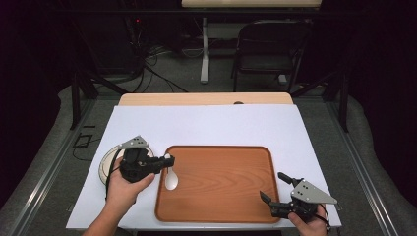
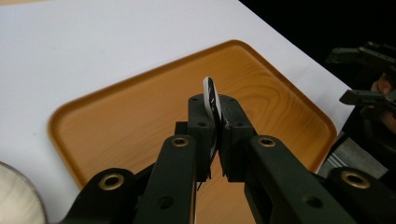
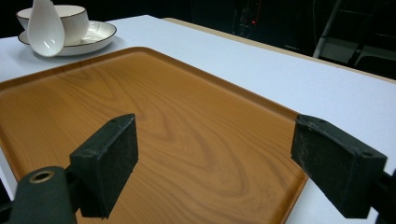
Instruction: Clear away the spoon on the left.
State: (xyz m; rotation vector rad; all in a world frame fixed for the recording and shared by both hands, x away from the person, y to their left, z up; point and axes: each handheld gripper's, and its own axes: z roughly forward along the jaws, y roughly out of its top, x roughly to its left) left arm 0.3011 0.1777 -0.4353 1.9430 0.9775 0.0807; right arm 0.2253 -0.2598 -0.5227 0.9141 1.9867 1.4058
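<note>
A wooden tray (image 1: 231, 196) lies on a white-covered table (image 1: 221, 123), its floor bare except where a white ceramic soup spoon (image 1: 170, 178) hangs over its left edge. The left gripper (image 1: 164, 161) has its jaws clamped on the spoon's handle, the bowl end hanging downward; in the left gripper view the handle's tip (image 2: 211, 93) pokes up between the closed pads. Just left of the tray sits a white saucer (image 3: 95, 39) carrying a white cup (image 3: 70, 21) with a dark rim line; what the cup holds cannot be seen. The right gripper (image 1: 275, 189), held in a hand at the tray's near right corner, has its jaws spread wide apart, gripping nothing, with the tray's grain between them.
</note>
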